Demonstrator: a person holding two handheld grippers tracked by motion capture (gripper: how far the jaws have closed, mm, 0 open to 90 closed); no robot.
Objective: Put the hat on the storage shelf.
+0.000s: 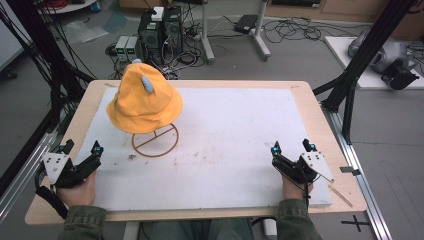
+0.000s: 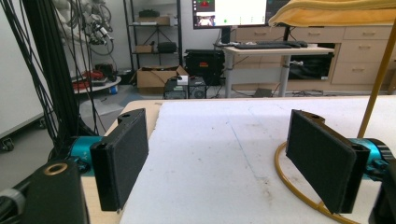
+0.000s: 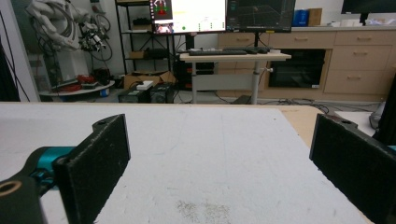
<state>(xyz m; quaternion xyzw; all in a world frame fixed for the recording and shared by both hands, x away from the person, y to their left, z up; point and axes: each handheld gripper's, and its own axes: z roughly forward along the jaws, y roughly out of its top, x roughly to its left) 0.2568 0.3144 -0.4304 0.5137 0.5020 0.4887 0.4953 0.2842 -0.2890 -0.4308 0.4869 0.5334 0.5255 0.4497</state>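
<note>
Overhead arrangement at rest: one yellow bucket hat [image 1: 144, 102] sits on one brass-coloured wire hat stand [image 1: 155, 141], whose ring base lies on the white foam mat [image 1: 235, 135] covering the wooden tabletop [image 1: 320, 125], in the far-left part of the mat. The left gripper [image 1: 81, 147] rests at the near-left edge of the mat, close to the ring base and apart from the hat; the right gripper [image 1: 291, 146] rests at the near-right edge, well apart from both. The jaws of each gripper stand wide apart with nothing between them, as the left gripper view and the right gripper view confirm. In the left gripper view the hat brim [image 2: 336, 13] hangs above and to the right of the gripper, with the stand's upright rod [image 2: 378, 79] rising beside the right-hand jaw. Count: one hat, one stand, one mat, two grippers. The step in hand is judged to be the approach to the hat, most naturally by the left gripper, being the nearer. To do it well, the jaws should close on the soft brim clear of the rod, and the hat should be raised straight upward so that the light stand is not tipped or dragged along; the right gripper could steady the ring base if needed.
</note>
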